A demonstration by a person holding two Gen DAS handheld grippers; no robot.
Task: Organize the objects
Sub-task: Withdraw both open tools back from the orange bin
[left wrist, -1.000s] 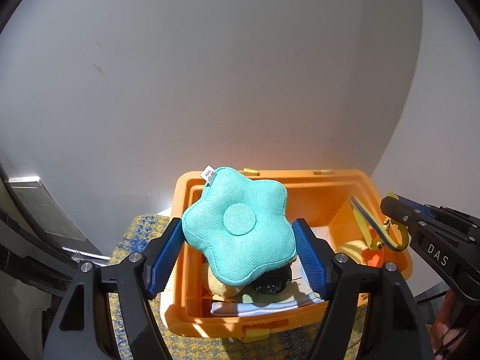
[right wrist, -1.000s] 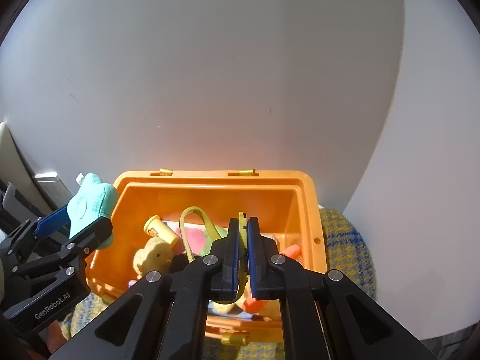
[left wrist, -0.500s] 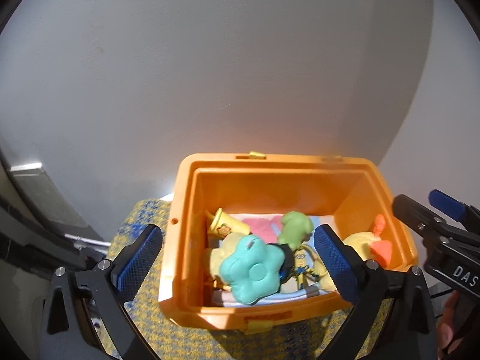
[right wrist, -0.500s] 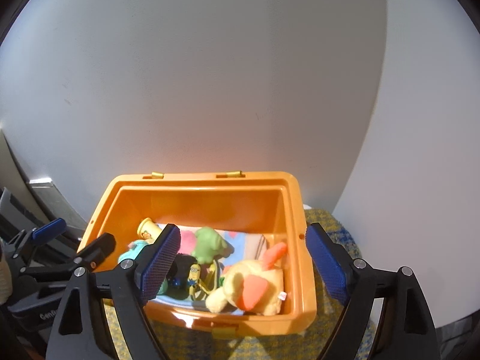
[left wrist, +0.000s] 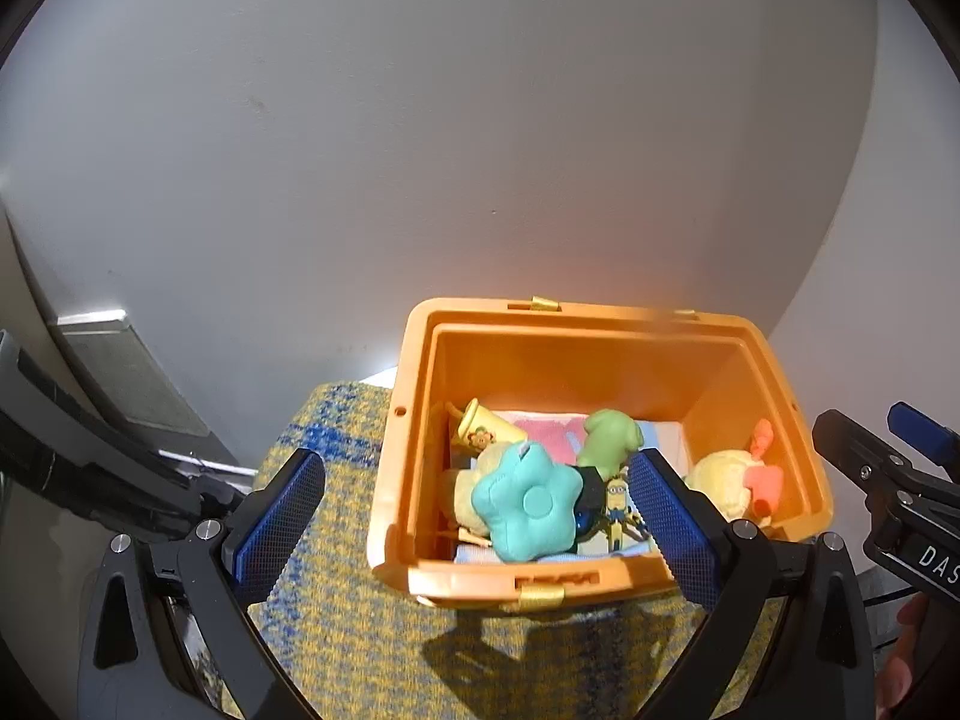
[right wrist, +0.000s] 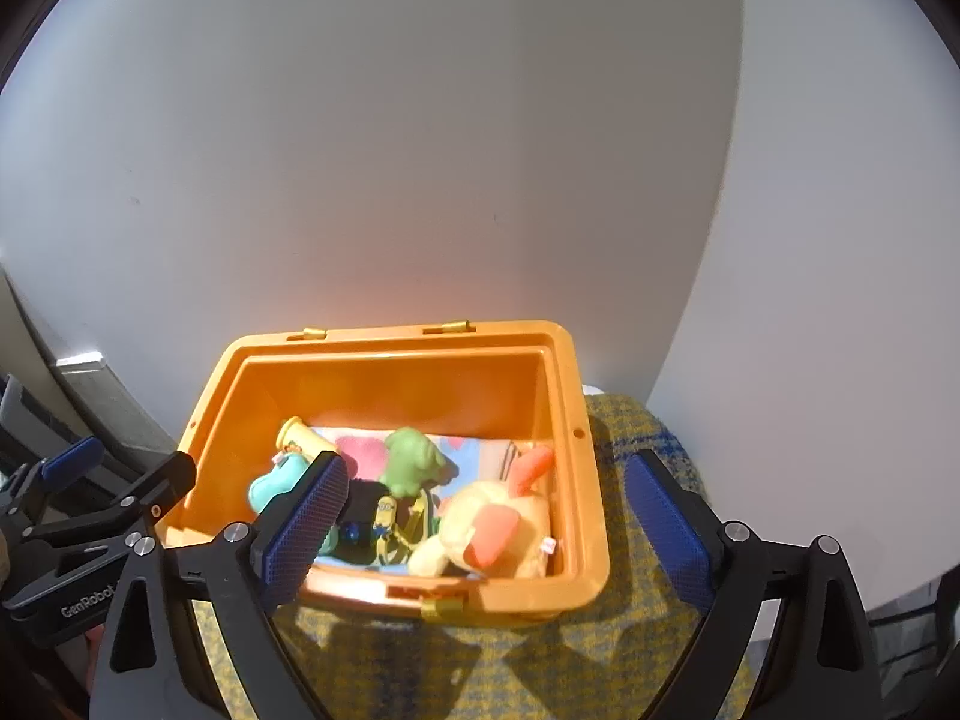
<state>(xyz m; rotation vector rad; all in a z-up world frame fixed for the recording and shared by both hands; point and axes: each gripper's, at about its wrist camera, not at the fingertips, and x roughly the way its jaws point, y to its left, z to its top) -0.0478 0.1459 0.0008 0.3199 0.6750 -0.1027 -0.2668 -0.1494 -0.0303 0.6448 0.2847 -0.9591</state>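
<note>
An orange bin [left wrist: 420,360] [right wrist: 576,396] stands on a yellow-blue cloth. Inside lie a teal flower plush [left wrist: 528,501] [right wrist: 273,486], a green plush [left wrist: 606,435] [right wrist: 411,459], a yellow cup [left wrist: 483,426] [right wrist: 300,435], a minion keychain with strap [left wrist: 615,498] [right wrist: 390,519] and a yellow-orange plush [left wrist: 738,480] [right wrist: 492,531]. My left gripper [left wrist: 474,525] is open and empty, above the bin's front left. My right gripper [right wrist: 486,516] is open and empty, above the bin's front; it also shows at the right edge of the left wrist view [left wrist: 888,480].
The yellow-blue checked cloth [left wrist: 336,600] [right wrist: 636,600] covers the surface under the bin. A grey wall rises right behind the bin. A dark frame and a grey panel [left wrist: 120,372] stand at the left.
Both grippers opened: the teal flower plush dropped from the left one and the keychain strap from the right one into the bin. Both grippers then drew back a little.
</note>
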